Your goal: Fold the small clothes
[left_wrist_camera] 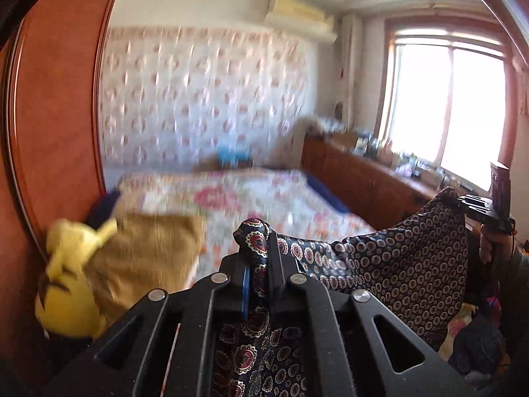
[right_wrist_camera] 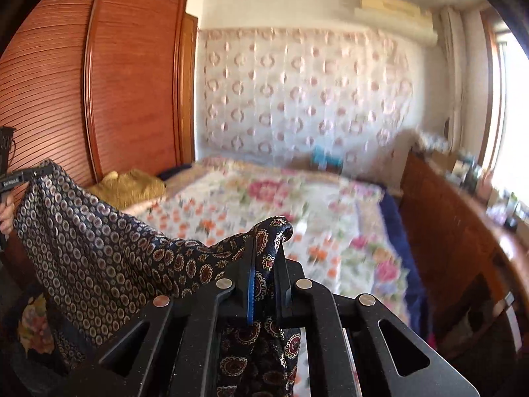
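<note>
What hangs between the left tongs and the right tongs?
Only the dark patterned cloth spans from left tongs to right tongs, each clamping one corner; both views show it.

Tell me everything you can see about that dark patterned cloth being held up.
The patterned cloth is dark navy, printed with small cream rings and larger red medallions, and looks thin and silky. It hangs in the air above the bed, touching only the grippers. The left gripper pinches one bunched corner, the right gripper another, and the fabric sags loosely between them.
</note>
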`<state>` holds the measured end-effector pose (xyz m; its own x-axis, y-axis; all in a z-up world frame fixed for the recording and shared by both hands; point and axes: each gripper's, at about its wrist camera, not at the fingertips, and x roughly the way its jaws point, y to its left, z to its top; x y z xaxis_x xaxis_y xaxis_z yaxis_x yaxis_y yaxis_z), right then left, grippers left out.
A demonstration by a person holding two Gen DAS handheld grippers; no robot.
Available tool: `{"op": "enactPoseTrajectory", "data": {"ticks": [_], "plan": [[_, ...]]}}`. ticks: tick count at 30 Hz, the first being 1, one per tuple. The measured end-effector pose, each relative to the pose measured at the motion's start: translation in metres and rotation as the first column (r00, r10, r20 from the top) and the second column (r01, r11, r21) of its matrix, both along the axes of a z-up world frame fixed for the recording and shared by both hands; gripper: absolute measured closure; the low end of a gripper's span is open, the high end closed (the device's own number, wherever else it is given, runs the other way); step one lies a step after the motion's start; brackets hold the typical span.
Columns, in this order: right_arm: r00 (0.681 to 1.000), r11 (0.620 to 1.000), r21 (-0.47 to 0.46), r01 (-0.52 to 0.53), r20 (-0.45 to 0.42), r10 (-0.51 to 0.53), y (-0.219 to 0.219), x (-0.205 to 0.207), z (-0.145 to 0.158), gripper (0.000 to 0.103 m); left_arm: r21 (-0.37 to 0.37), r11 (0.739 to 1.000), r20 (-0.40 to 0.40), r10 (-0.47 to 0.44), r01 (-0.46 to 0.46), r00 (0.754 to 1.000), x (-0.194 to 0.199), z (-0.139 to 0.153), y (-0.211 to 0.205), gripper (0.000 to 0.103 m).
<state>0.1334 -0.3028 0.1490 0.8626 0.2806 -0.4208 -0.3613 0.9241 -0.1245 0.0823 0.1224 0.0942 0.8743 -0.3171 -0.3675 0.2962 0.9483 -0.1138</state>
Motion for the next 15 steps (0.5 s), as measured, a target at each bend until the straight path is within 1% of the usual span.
{"op": "enactPoseTrajectory", "data": {"ticks": [3,6,9,11,12,13,15], "plan": [[0.998,1.000,-0.014,0.018,0.064,-0.017,-0.004,-0.005,0.036,0.095,0.035,0.999,0.063,0.005,-0.007,0.998,0.009,0.031,-0.003,0.094],[0.992,0.999,-0.020,0.044,0.117,-0.041,-0.006,-0.001,0.068,0.095,0.023,0.999,0.087,0.021,-0.023,0.996,0.028,0.053,0.003,0.094],[0.987,0.996,-0.031,0.078,0.144,-0.073,-0.006,0.015,0.084,0.095,0.026,0.998,0.101,0.057,-0.060,0.993,0.053,0.068,0.009,0.094],[0.987,0.995,-0.025,0.099,0.129,-0.095,-0.005,0.036,0.087,0.095,0.042,0.994,0.100,0.092,-0.096,0.991,0.073,0.067,0.012,0.094],[0.986,0.993,-0.037,0.113,0.125,-0.108,-0.003,0.047,0.083,0.095,0.044,0.993,0.090,0.104,-0.108,0.991,0.083,0.064,0.014,0.094],[0.987,0.991,-0.045,0.126,0.110,-0.121,-0.001,0.062,0.076,0.095,0.044,0.992,0.073,0.112,-0.116,0.991,0.097,0.057,0.014,0.094],[0.988,0.988,-0.059,0.146,0.063,-0.142,0.008,0.093,0.055,0.095,0.058,0.990,0.025,0.124,-0.125,0.992,0.125,0.032,0.009,0.094]]}}
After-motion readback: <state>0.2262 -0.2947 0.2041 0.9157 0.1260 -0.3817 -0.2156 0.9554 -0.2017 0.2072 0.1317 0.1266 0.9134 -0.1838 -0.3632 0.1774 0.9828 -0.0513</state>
